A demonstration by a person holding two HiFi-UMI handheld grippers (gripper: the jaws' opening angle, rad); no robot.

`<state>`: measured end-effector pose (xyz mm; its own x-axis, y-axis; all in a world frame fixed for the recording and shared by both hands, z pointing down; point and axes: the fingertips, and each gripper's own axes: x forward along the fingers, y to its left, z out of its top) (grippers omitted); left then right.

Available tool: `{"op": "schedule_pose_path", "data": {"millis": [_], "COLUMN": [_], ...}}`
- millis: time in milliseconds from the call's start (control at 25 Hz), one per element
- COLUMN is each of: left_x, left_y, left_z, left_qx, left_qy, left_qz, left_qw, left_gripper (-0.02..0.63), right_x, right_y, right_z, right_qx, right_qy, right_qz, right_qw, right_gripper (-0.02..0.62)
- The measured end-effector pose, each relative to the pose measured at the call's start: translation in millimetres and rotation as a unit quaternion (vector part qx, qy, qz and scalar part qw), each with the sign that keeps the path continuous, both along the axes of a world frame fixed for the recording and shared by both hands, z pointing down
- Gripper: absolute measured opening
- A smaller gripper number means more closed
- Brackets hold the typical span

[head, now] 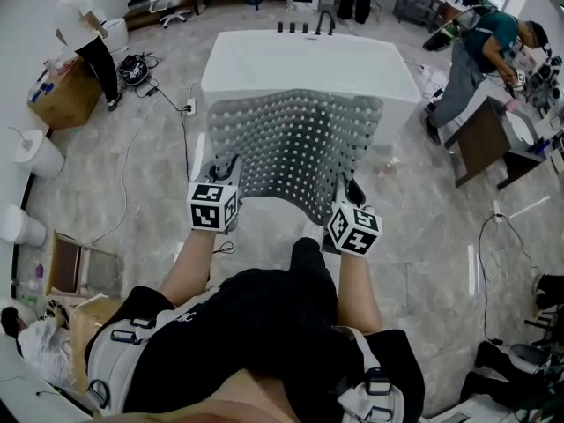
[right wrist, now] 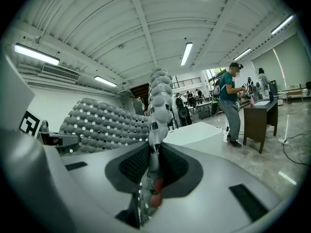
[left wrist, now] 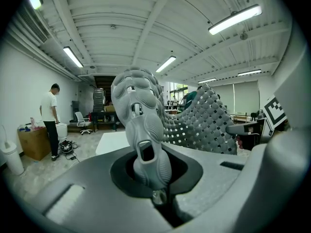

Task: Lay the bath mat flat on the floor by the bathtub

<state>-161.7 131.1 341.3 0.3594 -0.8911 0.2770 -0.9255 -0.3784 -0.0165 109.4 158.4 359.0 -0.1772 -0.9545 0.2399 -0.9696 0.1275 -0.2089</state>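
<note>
A grey bath mat [head: 295, 144] with rows of small holes hangs spread in the air in front of the white bathtub [head: 308, 60]. My left gripper [head: 225, 174] is shut on the mat's near left corner, which bunches up between its jaws [left wrist: 141, 130]. My right gripper [head: 344, 194] is shut on the near right corner, and the mat's edge [right wrist: 158, 106] stands pinched between its jaws. The mat's far edge hangs over the tub's front rim. Both grippers are held above the marble floor [head: 423, 227], about level with each other.
A person in a white shirt [head: 84, 33] stands at the far left by a cardboard box [head: 62, 95]. Another person [head: 476, 60] bends at a dark table [head: 489, 139] on the right. A cable [head: 181, 135] runs along the floor left of the tub.
</note>
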Motion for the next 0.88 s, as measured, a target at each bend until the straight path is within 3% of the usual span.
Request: {"op": "schedule_pose_path", "data": {"millis": [320,880], "left_x": [5.4,34.2], "left_y": [-64.1,-262.0], "left_z": [9.6,22.0], "left_qx": [0.003,-0.022], "left_qy": [-0.008,-0.016], "left_qz": [-0.003,-0.029], "left_qw": [1.0,0.9992], "left_gripper": [0.021,0.021], "right_x": [10.0,47.1], "right_y": [-66.2,-281.0], "right_z": [12.1,25.1], "right_qx": [0.007,-0.012], "right_qy": [-0.01,-0.015], "right_qz": [-0.002,-0.024], "right_qw": [1.0,1.0], "right_gripper": [0.06,0.06]}}
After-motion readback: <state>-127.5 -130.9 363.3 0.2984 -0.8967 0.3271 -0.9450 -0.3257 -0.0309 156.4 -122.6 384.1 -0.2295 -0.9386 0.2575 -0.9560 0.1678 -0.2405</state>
